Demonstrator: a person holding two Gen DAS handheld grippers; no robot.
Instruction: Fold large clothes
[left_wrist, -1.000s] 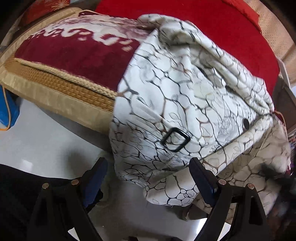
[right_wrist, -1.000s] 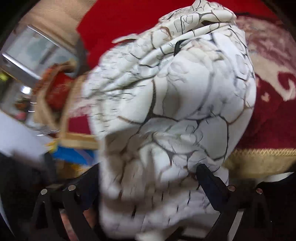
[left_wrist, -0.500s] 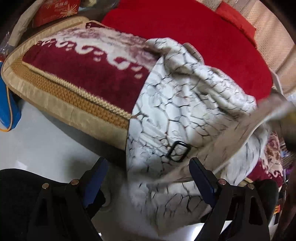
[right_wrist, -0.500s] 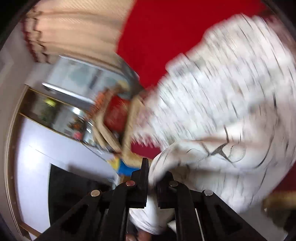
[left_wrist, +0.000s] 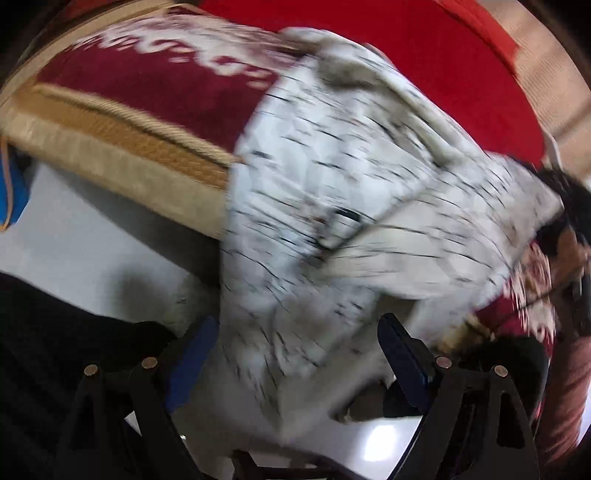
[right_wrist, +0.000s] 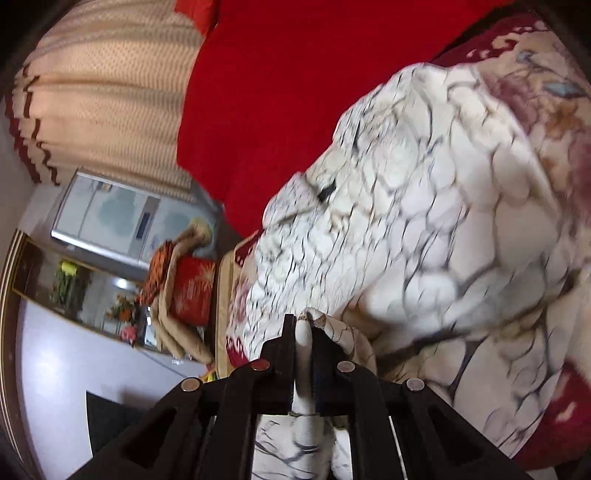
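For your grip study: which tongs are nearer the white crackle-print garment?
Right. The right tongs are shut on a fold of the garment; the left tongs are open, fabric between them, unpinched.

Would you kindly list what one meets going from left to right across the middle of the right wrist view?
Curtain → red cushion → white garment → floral cover.

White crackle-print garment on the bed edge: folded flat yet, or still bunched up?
Still bunched. The garment sits in a rumpled heap over the bed edge, one fold pinched in the shut right gripper.
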